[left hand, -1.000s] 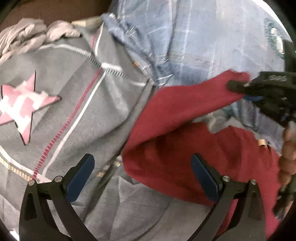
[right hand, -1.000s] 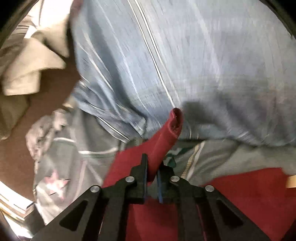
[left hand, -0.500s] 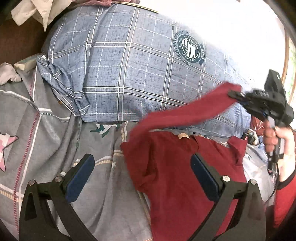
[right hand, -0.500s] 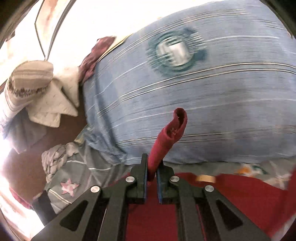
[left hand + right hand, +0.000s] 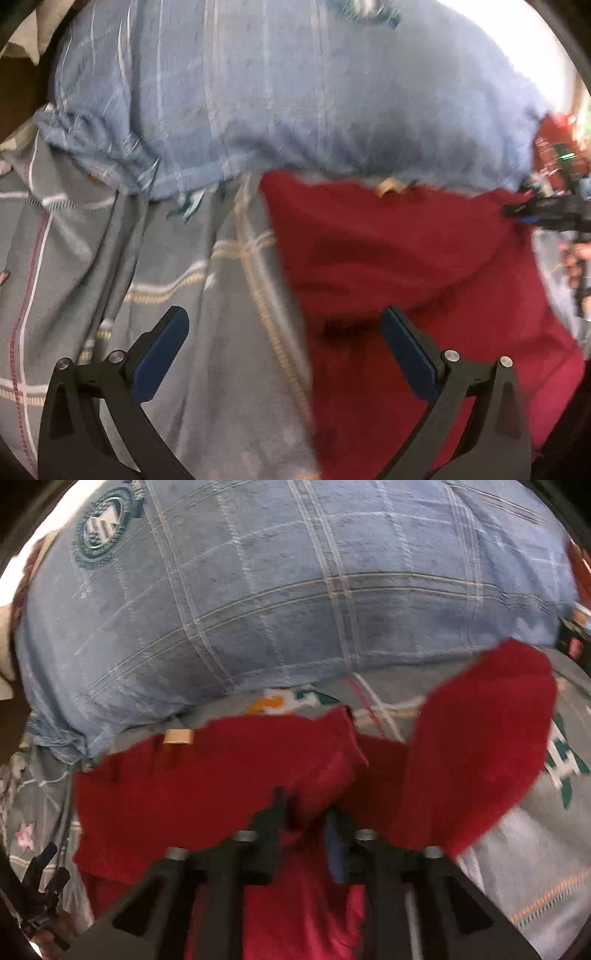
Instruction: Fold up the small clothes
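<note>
Although the red shirt (image 5: 406,258) now lies spread on the grey patterned bedspread (image 5: 184,295), just below the blue checked pillow (image 5: 295,590), the folding itself looks barely begun. The collar, with its tan label (image 5: 179,736), sits near the pillow's edge, and the body of the garment runs down toward the person holding the tools. One sleeve has been drawn out to the side, and in the right wrist view a broad red flap (image 5: 480,746) lies rumpled over the bedspread rather than flat. The right gripper (image 5: 306,812) is low over that cloth with its jaws opening; red fabric shows in the gap between them, but the pads no longer seem to press on it, so I judge the sleeve is being let go. The left gripper (image 5: 284,332) hovers over the shirt's left edge with its fingers spread wide and nothing between them. The left view is blurred, so fine creases are hard to read there. As I read it, the laying-out is nearly finished, while smoothing the flap, turning the sleeves in and doubling the body over all remain. No folded clothes are in sight anywhere on the bed.
</note>
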Demonstrator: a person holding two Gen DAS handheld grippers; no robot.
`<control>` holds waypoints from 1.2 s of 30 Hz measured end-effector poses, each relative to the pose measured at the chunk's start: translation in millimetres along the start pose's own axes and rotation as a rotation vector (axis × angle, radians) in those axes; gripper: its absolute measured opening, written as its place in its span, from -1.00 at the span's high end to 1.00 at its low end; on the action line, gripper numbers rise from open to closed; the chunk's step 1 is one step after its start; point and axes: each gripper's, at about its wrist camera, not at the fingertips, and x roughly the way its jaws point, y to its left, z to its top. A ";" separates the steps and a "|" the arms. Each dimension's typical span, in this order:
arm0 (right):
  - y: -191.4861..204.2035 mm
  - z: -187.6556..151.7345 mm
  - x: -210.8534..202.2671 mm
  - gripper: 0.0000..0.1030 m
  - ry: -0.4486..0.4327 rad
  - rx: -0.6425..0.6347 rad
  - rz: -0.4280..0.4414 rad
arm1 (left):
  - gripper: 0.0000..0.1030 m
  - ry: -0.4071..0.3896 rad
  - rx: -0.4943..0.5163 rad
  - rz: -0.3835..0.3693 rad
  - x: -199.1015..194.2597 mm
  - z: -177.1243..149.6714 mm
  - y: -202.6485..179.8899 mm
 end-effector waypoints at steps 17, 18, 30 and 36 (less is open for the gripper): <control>263.3 -5.4 76.2 -0.16 0.078 -0.591 0.470 | -1.00 0.118 -0.087 0.068 21.8 -7.0 18.9; 276.6 -7.9 92.1 -0.12 0.097 -0.650 0.442 | -1.00 0.123 -0.089 0.063 21.5 -6.9 20.4; 332.4 -33.3 130.5 0.86 0.127 -0.758 0.436 | -1.00 0.035 -0.183 0.003 -9.3 -3.5 48.9; 305.2 -31.6 106.3 0.11 0.126 -0.633 0.479 | -1.00 0.033 -0.162 0.024 -1.0 2.6 41.4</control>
